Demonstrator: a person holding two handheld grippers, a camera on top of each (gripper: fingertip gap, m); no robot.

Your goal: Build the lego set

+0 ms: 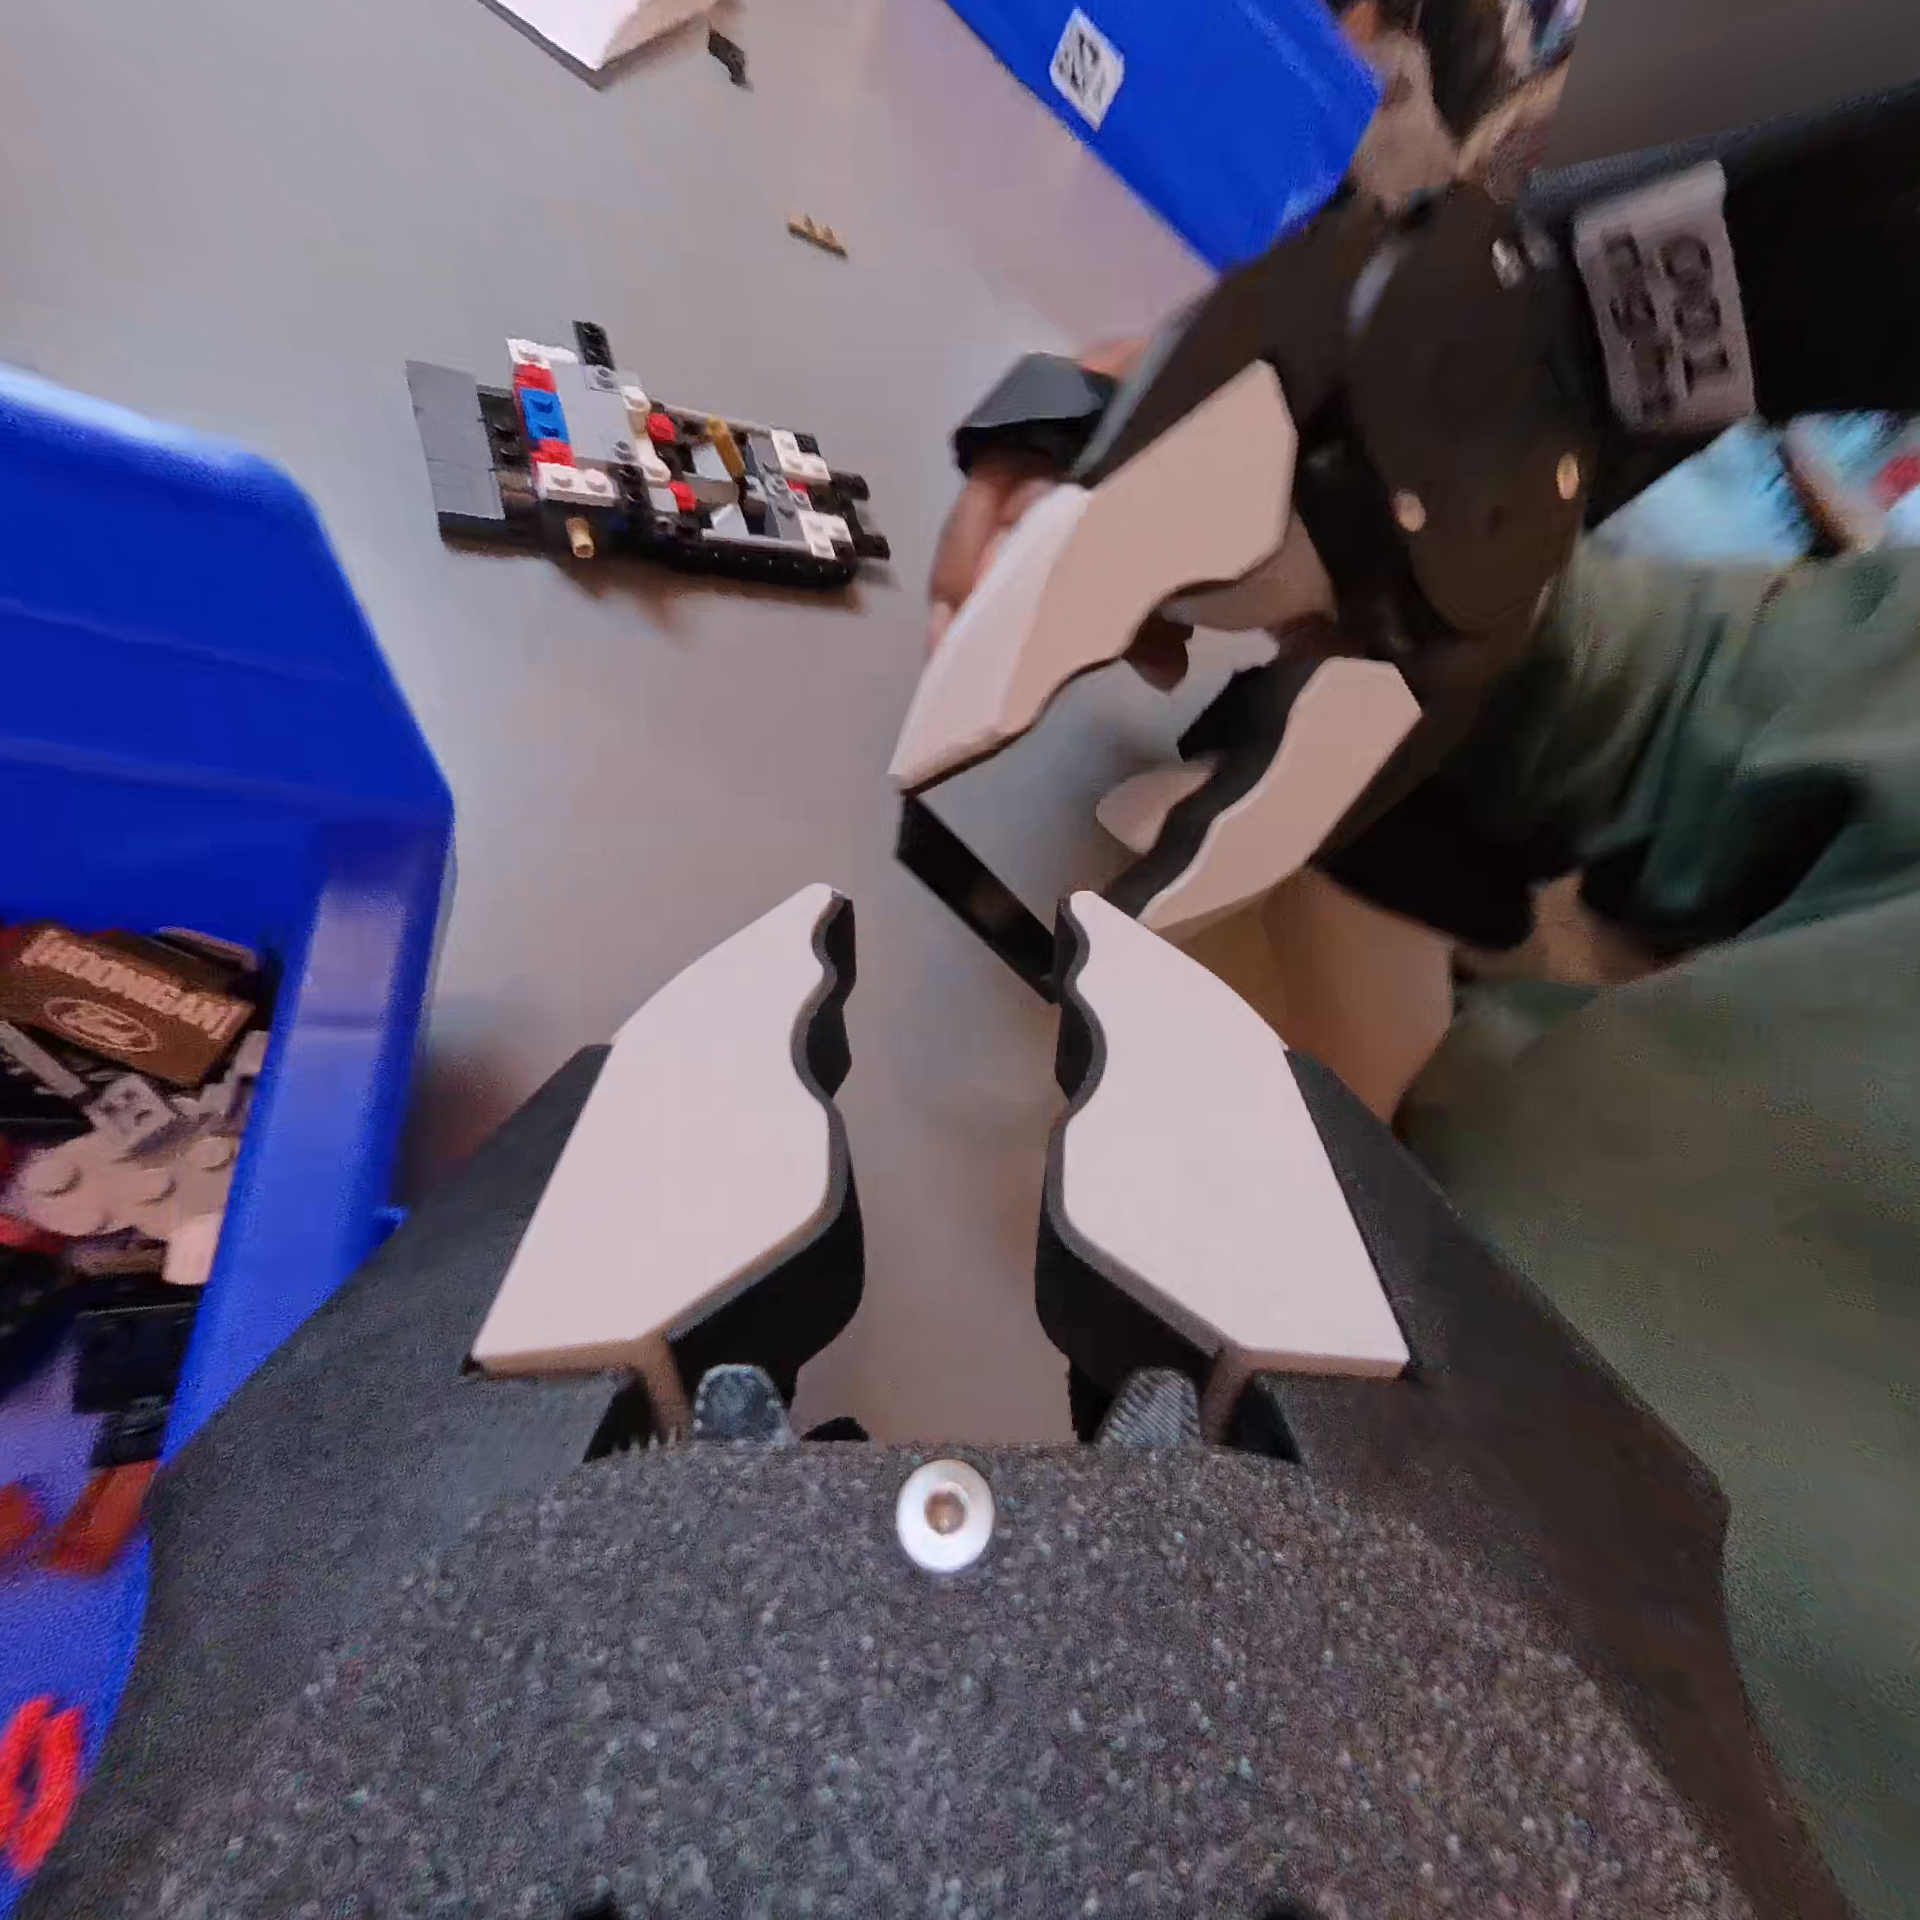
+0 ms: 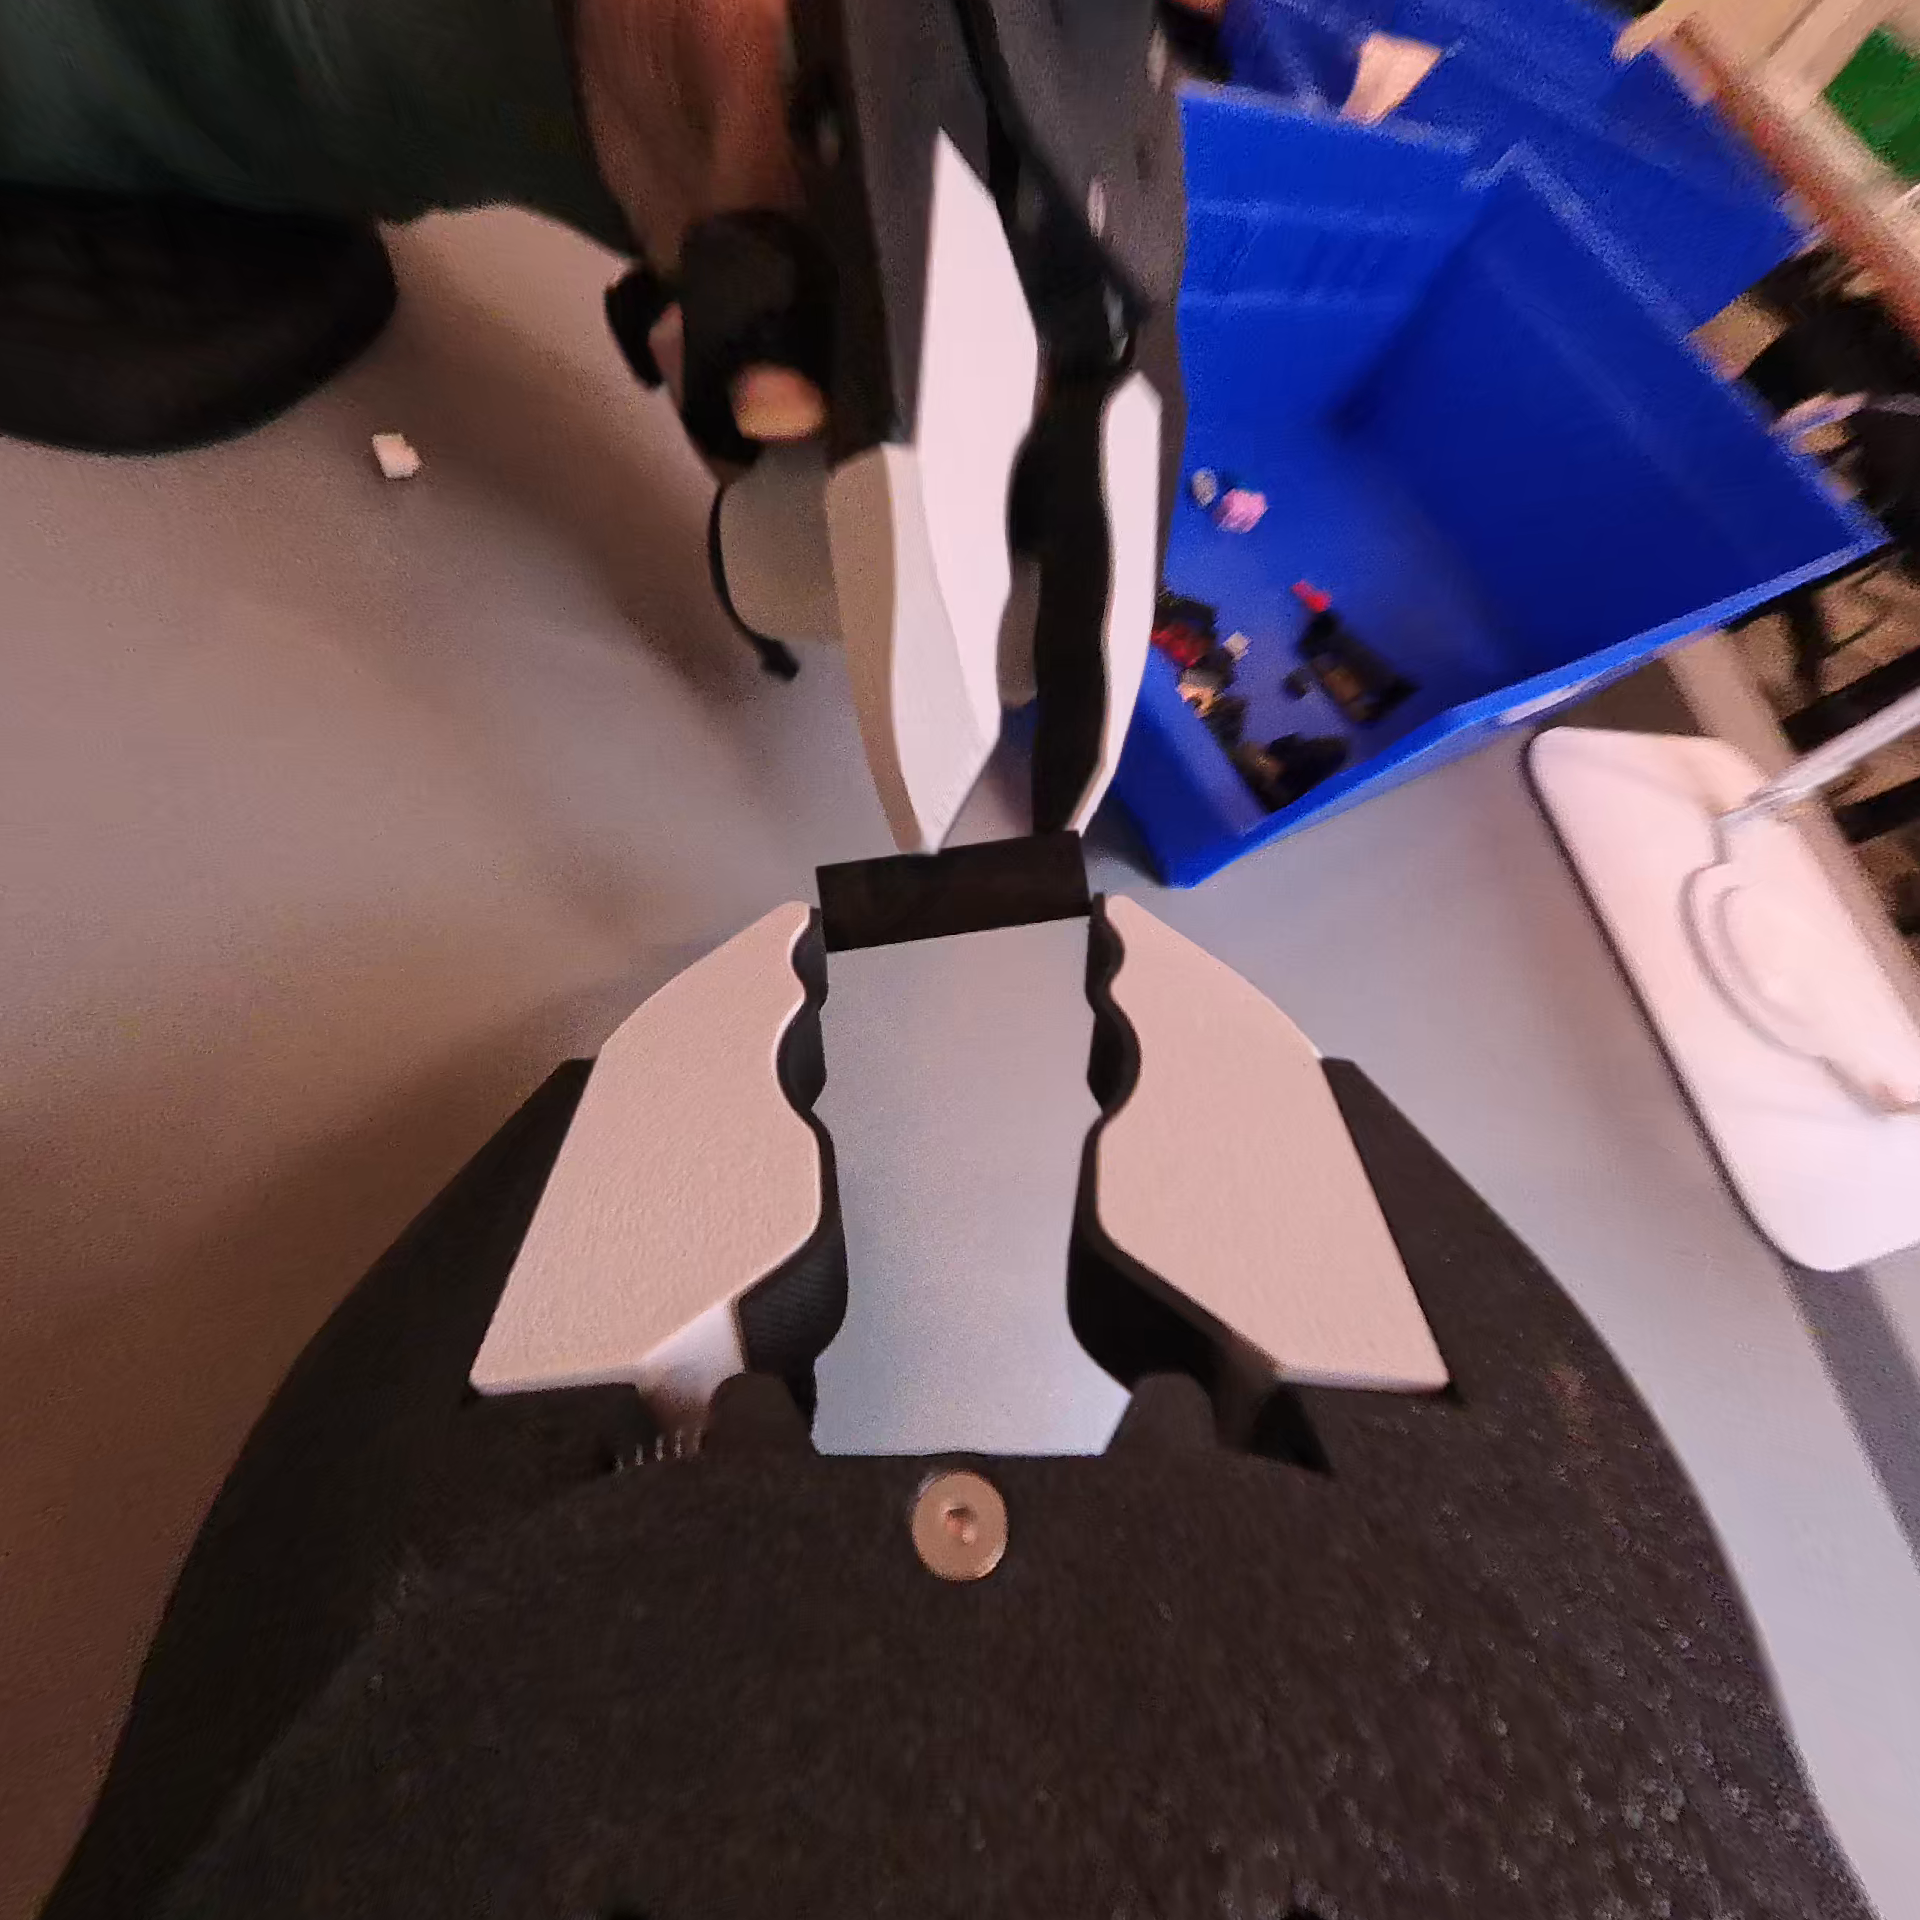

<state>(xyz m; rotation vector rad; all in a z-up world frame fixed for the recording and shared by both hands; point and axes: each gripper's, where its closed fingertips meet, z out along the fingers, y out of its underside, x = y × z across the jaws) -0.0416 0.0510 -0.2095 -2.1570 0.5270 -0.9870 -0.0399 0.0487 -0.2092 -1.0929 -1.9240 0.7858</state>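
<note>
The right gripper (image 2: 954,914) is clamped on a black flat piece (image 2: 951,899) at frame centre. The left gripper (image 1: 954,920), jaws apart, touches its end, near a blue bin (image 1: 208,727) at left.

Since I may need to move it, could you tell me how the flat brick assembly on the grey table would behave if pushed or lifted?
The brick assembly lies low and flat on the grey table, so it would probably slide rather than tip. It is many small pieces, so lifting by one end might pop some loose. Probably light plastic.
</note>
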